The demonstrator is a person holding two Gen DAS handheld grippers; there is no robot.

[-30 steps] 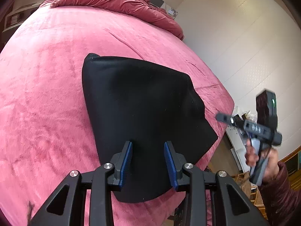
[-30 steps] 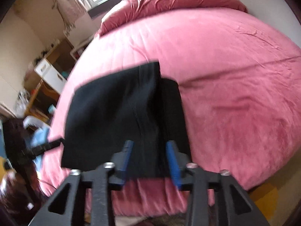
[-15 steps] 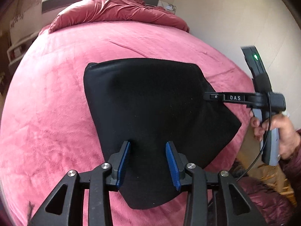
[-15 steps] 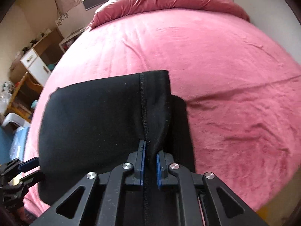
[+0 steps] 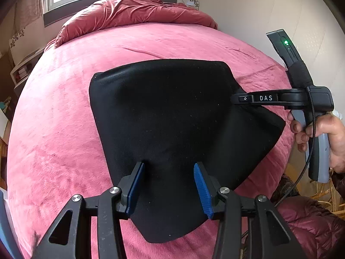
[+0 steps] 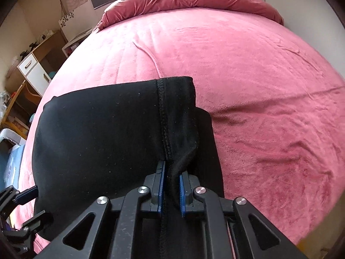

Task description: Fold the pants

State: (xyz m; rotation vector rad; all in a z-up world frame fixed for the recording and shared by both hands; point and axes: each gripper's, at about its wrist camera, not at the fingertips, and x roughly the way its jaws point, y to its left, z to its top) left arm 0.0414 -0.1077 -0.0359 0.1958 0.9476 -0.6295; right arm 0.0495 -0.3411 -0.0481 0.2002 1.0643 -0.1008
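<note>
Black pants [image 5: 172, 112] lie folded into a thick pad near the foot of the pink bed [image 5: 54, 129]. My left gripper [image 5: 168, 166] hovers over their near edge, jaws opening, dark cloth showing between the blue pads without being pressed. My right gripper [image 6: 172, 168] pinches a raised ridge of the pants [image 6: 97, 133] right beside the stitched seam, and its jaws are easing slightly apart. The left wrist view shows the right gripper [image 5: 237, 98] reaching in from the right onto the pants' right edge, with a hand [image 5: 323, 133] on its handle. The left gripper [image 6: 39, 201] shows at the lower left of the right wrist view.
A bunched red duvet [image 5: 133, 8] lies across the head of the bed under a window. A pale wall [image 5: 258, 10] runs along the right side. A desk with white drawers [image 6: 32, 69] stands left of the bed [image 6: 258, 86]. Pink bedding stretches beyond the pants.
The right gripper came down onto the pants' right edge and closed on a ridge of cloth. The left gripper swung to face up the bed and its fingers spread wider.
</note>
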